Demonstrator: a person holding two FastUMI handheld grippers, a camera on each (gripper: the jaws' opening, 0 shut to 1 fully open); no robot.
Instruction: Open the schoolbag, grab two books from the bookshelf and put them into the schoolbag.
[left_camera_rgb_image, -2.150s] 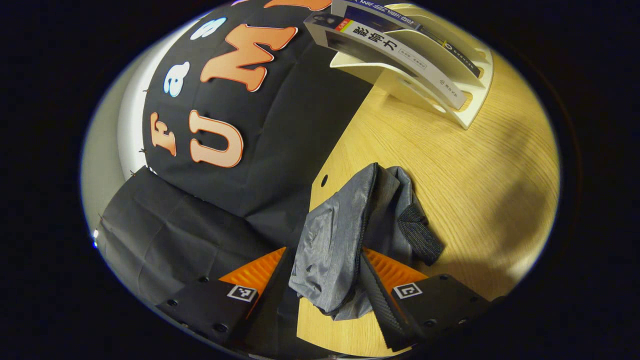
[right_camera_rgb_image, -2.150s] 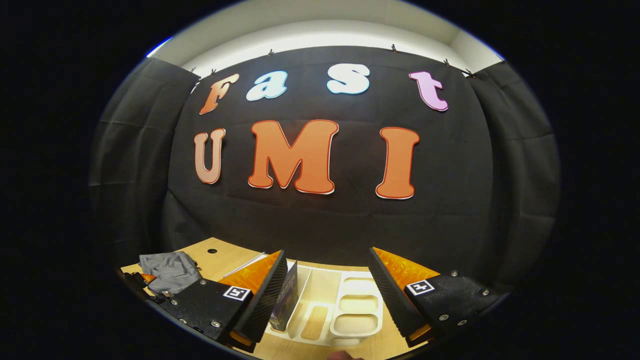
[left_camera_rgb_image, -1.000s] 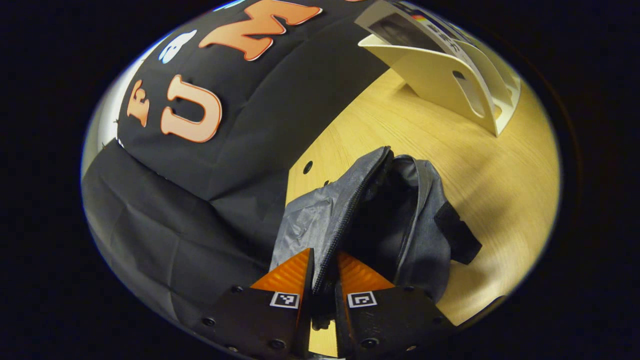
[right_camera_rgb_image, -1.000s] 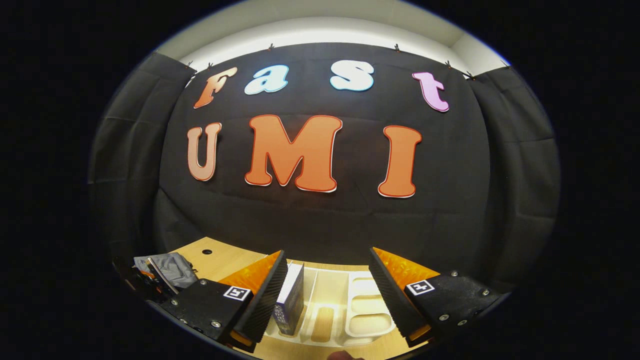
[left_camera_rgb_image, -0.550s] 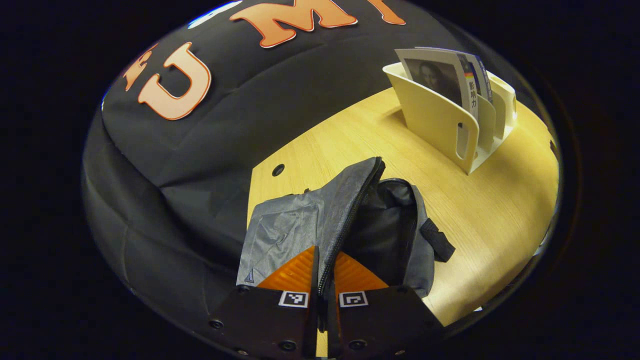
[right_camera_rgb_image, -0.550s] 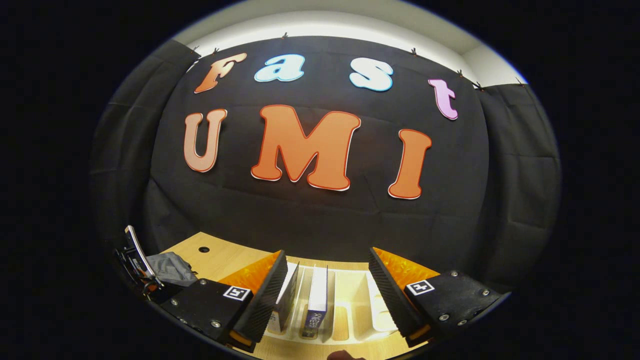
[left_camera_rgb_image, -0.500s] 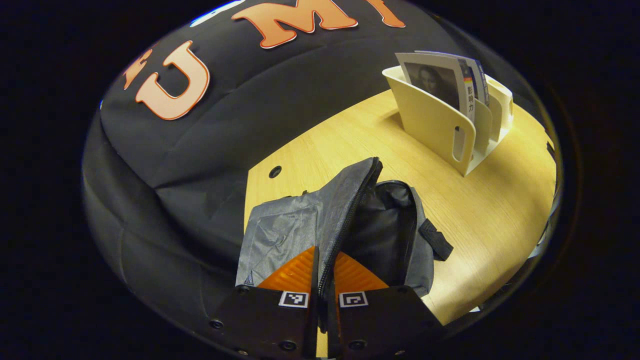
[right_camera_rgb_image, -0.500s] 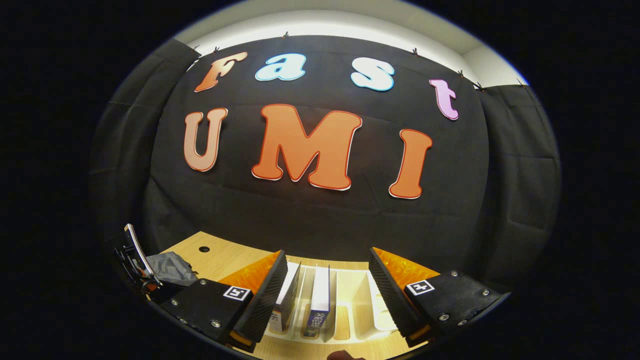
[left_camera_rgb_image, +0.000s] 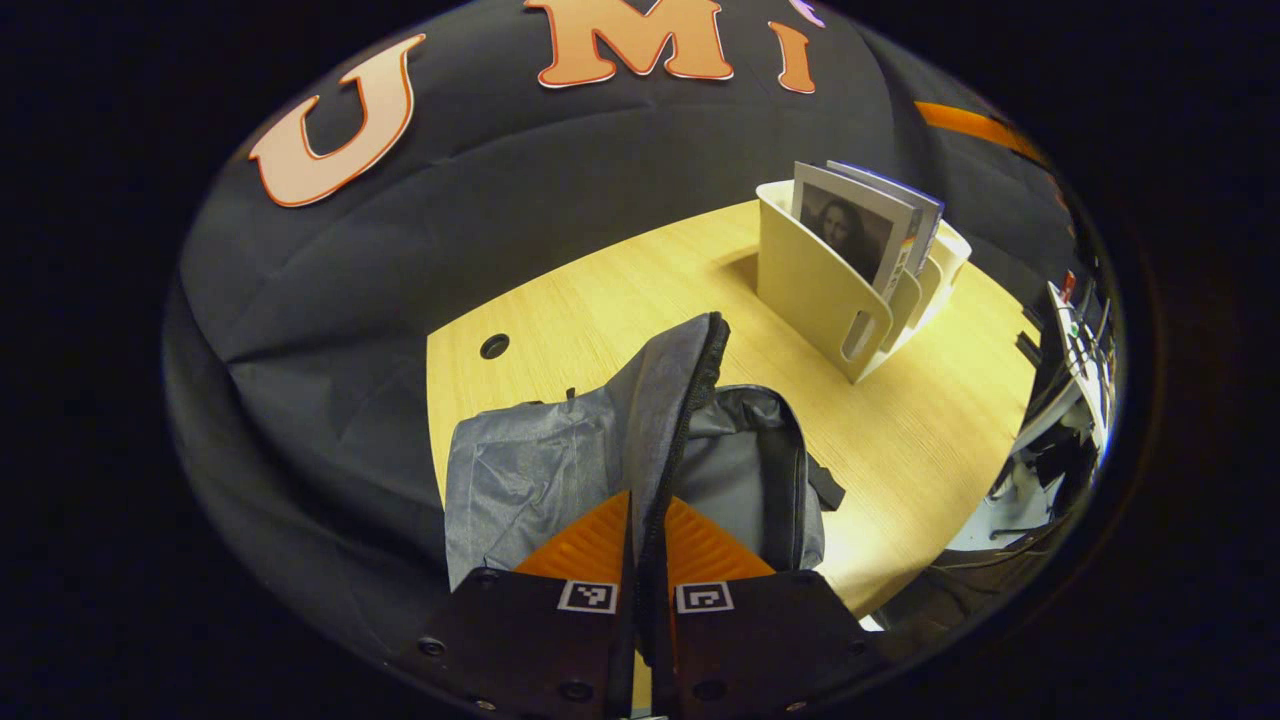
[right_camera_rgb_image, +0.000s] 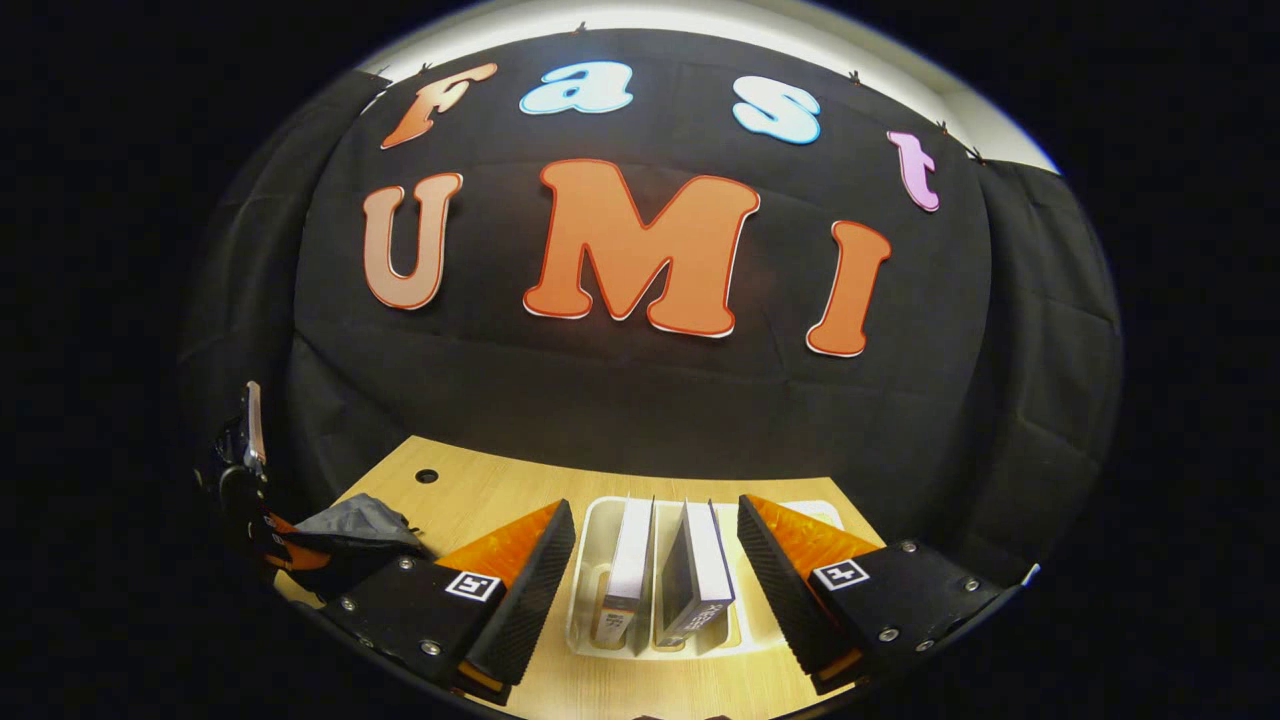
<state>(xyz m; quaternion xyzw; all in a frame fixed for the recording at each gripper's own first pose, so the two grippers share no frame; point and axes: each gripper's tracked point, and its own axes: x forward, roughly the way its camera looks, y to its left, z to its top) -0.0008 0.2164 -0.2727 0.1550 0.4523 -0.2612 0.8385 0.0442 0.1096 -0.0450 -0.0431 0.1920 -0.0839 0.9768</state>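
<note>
While the left gripper (left_camera_rgb_image: 645, 530) keeps its jaws pinched on the zipper edge of the grey schoolbag (left_camera_rgb_image: 560, 460), the flap has lifted higher and the mouth gapes wider on the desk (left_camera_rgb_image: 920, 440). Right gripper (right_camera_rgb_image: 655, 560), jaws wide and holding nothing, has moved to straddle both books (right_camera_rgb_image: 665, 570) upright in the bookshelf (right_camera_rgb_image: 590, 560).

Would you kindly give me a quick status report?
Left tongs shut on schoolbag flap, bag open. Right tongs open above two books in bookshelf. Nothing in the way.
</note>
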